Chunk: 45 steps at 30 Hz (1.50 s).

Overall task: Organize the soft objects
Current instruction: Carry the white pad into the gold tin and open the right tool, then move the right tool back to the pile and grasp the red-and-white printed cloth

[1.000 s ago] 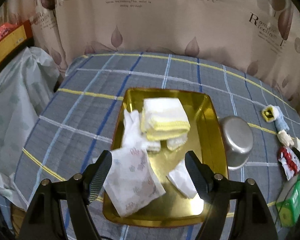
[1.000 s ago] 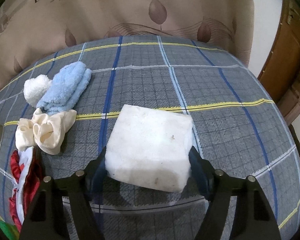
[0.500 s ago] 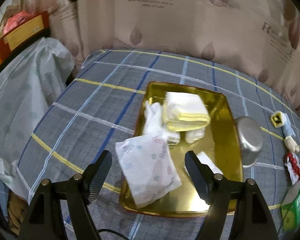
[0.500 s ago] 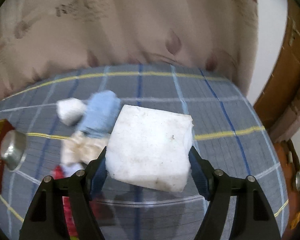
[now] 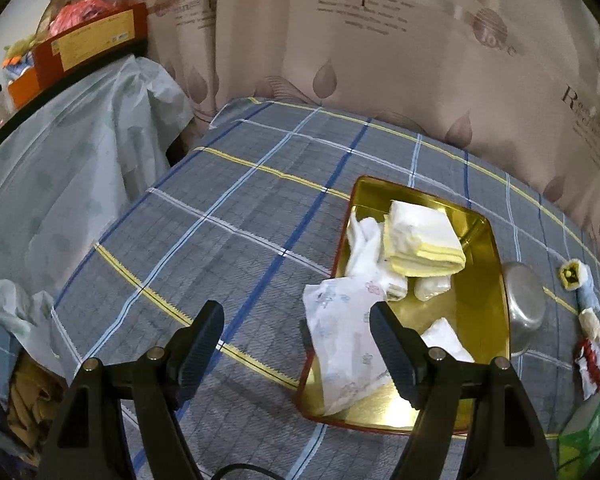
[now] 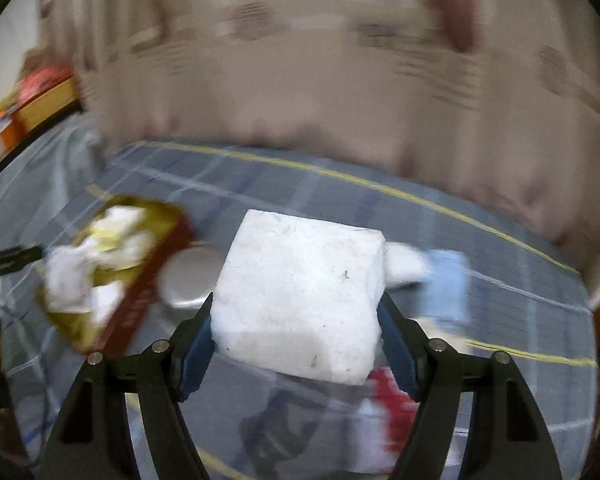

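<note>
My right gripper [image 6: 296,320] is shut on a white foam block [image 6: 300,300] and holds it in the air above the checked tablecloth [image 6: 300,192]; this view is blurred. A gold tray [image 5: 484,312] holds a folded white and yellow towel [image 5: 424,240], white socks [image 5: 366,248], a flower-print cloth [image 5: 344,340] hanging over its left rim and a small white piece [image 5: 446,338]. The same tray [image 6: 152,280] shows at the left in the right wrist view. My left gripper [image 5: 296,344] stands open over the cloth left of the tray, with nothing between its fingers.
A metal bowl [image 5: 524,312] sits right of the tray, with a blue sock [image 5: 588,300], a cream scrunchie [image 5: 592,324], a red-and-white item [image 5: 590,364] and a green pack [image 5: 584,428] beyond it. A curtain [image 5: 380,60] backs the table. Plastic-covered furniture [image 5: 60,168] stands left.
My right gripper has lifted the foam block off the table and swung left, so the tray has come into its view. My left gripper has drifted left, off the tray.
</note>
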Each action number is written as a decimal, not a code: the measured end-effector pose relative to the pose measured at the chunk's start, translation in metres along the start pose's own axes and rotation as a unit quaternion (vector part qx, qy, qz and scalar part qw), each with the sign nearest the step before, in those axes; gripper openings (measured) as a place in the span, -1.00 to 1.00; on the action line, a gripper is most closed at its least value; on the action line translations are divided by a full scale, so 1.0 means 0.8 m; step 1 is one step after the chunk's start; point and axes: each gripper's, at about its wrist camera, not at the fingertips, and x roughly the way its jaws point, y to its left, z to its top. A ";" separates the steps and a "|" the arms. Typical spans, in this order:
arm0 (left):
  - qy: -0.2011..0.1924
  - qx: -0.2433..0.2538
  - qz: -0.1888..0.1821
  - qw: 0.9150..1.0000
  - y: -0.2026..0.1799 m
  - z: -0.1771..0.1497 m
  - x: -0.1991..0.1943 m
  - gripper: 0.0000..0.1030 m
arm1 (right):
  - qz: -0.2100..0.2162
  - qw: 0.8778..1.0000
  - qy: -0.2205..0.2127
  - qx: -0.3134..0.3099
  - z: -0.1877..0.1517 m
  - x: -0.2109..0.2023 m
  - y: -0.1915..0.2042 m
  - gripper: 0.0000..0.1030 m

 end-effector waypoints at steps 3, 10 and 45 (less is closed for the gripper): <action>-0.005 -0.006 0.015 1.000 0.009 0.000 -0.002 0.50 | 0.041 0.999 0.008 -0.032 0.001 0.016 0.058 0.37; -0.008 -0.031 0.019 0.999 0.029 0.003 -0.006 0.50 | 0.107 0.989 0.028 -0.095 0.001 0.055 0.186 0.37; 0.001 -0.042 0.010 0.999 0.030 -0.001 0.000 0.50 | 0.167 0.979 0.068 -0.095 0.003 0.100 0.274 0.85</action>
